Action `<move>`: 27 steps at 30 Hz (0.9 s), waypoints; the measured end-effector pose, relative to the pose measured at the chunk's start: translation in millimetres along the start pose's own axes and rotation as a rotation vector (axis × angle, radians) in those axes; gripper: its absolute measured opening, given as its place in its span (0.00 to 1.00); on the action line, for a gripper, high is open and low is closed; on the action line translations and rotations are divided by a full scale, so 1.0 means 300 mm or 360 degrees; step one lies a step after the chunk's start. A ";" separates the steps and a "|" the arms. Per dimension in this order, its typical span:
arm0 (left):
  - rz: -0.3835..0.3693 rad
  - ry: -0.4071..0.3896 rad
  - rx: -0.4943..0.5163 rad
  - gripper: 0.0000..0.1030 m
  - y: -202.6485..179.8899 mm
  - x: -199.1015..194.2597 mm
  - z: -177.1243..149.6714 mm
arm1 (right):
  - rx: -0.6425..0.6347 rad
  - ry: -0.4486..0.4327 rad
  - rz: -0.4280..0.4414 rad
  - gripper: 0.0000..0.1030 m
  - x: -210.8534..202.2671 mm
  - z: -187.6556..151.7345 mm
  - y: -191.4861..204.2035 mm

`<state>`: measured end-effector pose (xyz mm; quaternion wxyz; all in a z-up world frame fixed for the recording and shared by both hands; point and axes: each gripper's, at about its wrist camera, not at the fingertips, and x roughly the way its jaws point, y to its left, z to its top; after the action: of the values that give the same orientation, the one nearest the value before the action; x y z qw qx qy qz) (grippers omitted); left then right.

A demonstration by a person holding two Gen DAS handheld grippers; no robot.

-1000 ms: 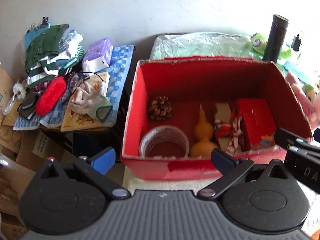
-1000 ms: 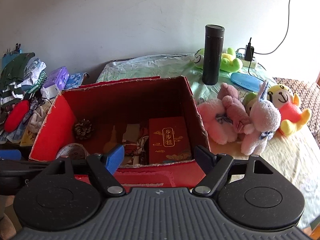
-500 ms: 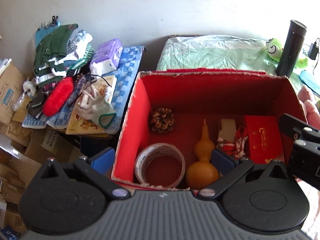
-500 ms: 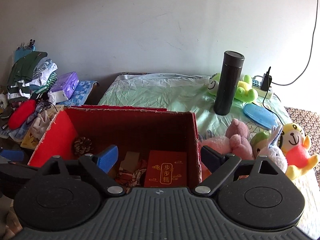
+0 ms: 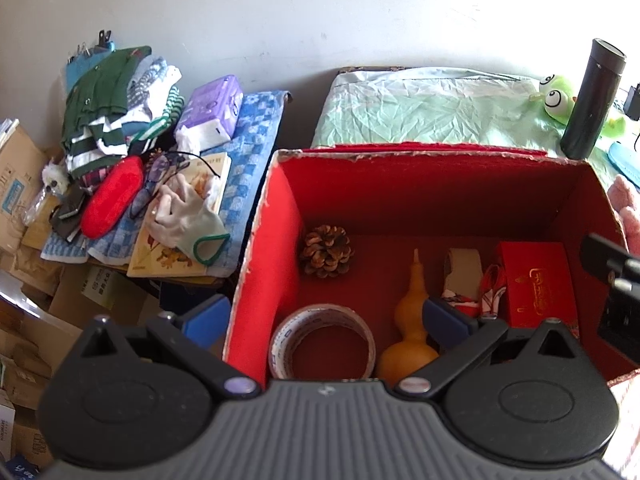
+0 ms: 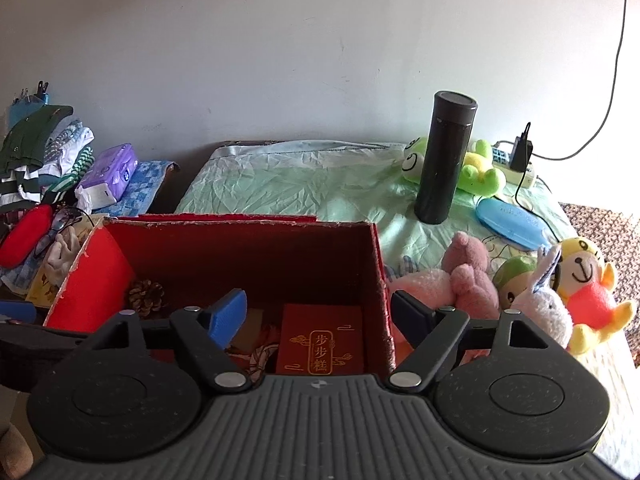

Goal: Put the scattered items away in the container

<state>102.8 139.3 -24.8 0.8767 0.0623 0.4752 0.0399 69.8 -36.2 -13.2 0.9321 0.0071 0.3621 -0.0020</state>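
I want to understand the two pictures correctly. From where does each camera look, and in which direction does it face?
Left wrist: sits on the left hand-held gripper, looks down into the red box; its open fingers show.
Right wrist: sits on the right hand-held gripper, looks over the box's right wall toward the plush toys and black bottle; its open fingers show.
Both share the box, pine cone, bottle.
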 end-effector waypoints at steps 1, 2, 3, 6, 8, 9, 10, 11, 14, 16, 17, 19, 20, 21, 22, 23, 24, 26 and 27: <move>-0.0013 0.0012 0.0010 0.99 0.002 0.007 0.002 | 0.0026 0.0022 0.0001 0.76 0.007 -0.004 0.002; -0.0026 0.0017 0.0017 0.99 0.005 0.011 0.002 | 0.0056 0.0047 0.0008 0.74 0.012 -0.010 0.003; -0.0033 0.0017 0.0020 0.99 0.009 0.015 0.004 | 0.0085 0.0072 0.0025 0.71 0.019 -0.015 0.002; -0.0051 0.0028 0.0015 0.99 0.021 0.032 0.012 | 0.0158 0.0133 0.0068 0.62 0.035 -0.025 0.006; -0.0073 0.0034 -0.0001 0.99 0.034 0.043 0.017 | 0.0164 0.0152 0.0058 0.62 0.041 -0.024 0.013; -0.0082 0.0033 -0.0012 0.99 0.042 0.048 0.020 | 0.0155 0.0153 0.0042 0.62 0.043 -0.022 0.018; -0.0090 0.0033 -0.0027 0.99 0.050 0.052 0.021 | 0.0139 0.0154 0.0019 0.62 0.045 -0.020 0.024; -0.0100 0.0033 -0.0045 0.99 0.058 0.057 0.022 | 0.0120 0.0159 -0.0005 0.62 0.051 -0.017 0.028; -0.0119 0.0035 -0.0085 0.99 0.078 0.069 0.025 | 0.0065 0.0188 -0.0057 0.62 0.068 -0.007 0.039; -0.0129 0.0036 -0.0098 0.99 0.084 0.075 0.024 | 0.0032 0.0200 -0.0085 0.61 0.076 -0.001 0.050; -0.0130 0.0038 -0.0102 0.99 0.086 0.077 0.022 | 0.0020 0.0207 -0.0095 0.61 0.081 0.001 0.053; -0.0125 0.0042 -0.0109 0.99 0.091 0.081 0.018 | 0.0019 0.0225 -0.0089 0.62 0.093 0.006 0.057; -0.0122 0.0045 -0.0114 0.99 0.093 0.083 0.017 | 0.0022 0.0240 -0.0082 0.62 0.100 0.009 0.059; -0.0119 0.0049 -0.0120 0.99 0.097 0.084 0.015 | 0.0023 0.0254 -0.0075 0.62 0.107 0.010 0.061; -0.0114 0.0053 -0.0127 0.99 0.099 0.085 0.014 | 0.0024 0.0266 -0.0067 0.61 0.113 0.010 0.063; -0.0107 0.0056 -0.0135 0.99 0.101 0.086 0.012 | 0.0024 0.0274 -0.0060 0.62 0.117 0.009 0.067; -0.0099 0.0058 -0.0142 0.99 0.104 0.086 0.011 | 0.0021 0.0281 -0.0054 0.62 0.120 0.008 0.069; -0.0086 0.0058 -0.0154 0.99 0.107 0.085 0.009 | 0.0009 0.0299 -0.0040 0.61 0.127 0.005 0.074; -0.0083 0.0057 -0.0158 0.99 0.107 0.085 0.008 | 0.0006 0.0307 -0.0029 0.61 0.130 0.004 0.075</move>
<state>118.3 174.2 -39.8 0.8708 0.0056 0.4898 0.0417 99.5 -13.7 -38.4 0.8928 0.0058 0.4502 -0.0105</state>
